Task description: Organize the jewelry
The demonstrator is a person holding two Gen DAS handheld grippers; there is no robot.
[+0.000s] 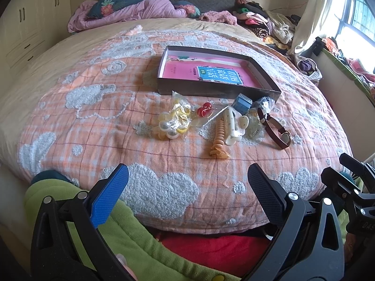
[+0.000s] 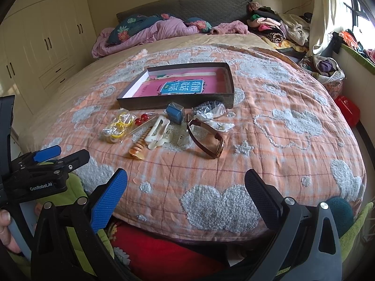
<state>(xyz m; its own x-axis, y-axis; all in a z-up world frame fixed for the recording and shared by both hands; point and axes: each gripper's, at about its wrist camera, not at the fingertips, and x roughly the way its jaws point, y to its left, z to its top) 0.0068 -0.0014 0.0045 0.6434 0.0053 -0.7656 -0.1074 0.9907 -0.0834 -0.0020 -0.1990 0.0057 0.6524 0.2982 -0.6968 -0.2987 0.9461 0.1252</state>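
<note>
A dark shallow box point(image 1: 211, 90) point(image 2: 164, 104) with a pink book inside lies on the bed. In front of it lie a bag of yellow rings and pearls point(image 1: 172, 123) point(image 2: 117, 126), red beads point(image 1: 204, 110) point(image 2: 141, 118), a white hair claw point(image 1: 230, 126) point(image 2: 155, 131), an orange spiral clip point(image 1: 218, 140) point(image 2: 138, 148), a blue box point(image 1: 242, 103) point(image 2: 175, 112), a brown watch point(image 1: 277, 131) point(image 2: 207, 140) and small clear bags point(image 2: 208, 110). My left gripper point(image 1: 187, 187) is open and empty near the bed's front edge. My right gripper point(image 2: 186, 192) is open and empty, to its right.
The orange checked quilt point(image 1: 93, 117) point(image 2: 281, 140) covers the bed. Pillows and pink bedding point(image 1: 131, 9) lie at the head, piled clothes point(image 2: 276, 28) at the back right. Wardrobes point(image 2: 46, 42) stand left. Green and red fabric point(image 1: 140, 238) lies below the grippers.
</note>
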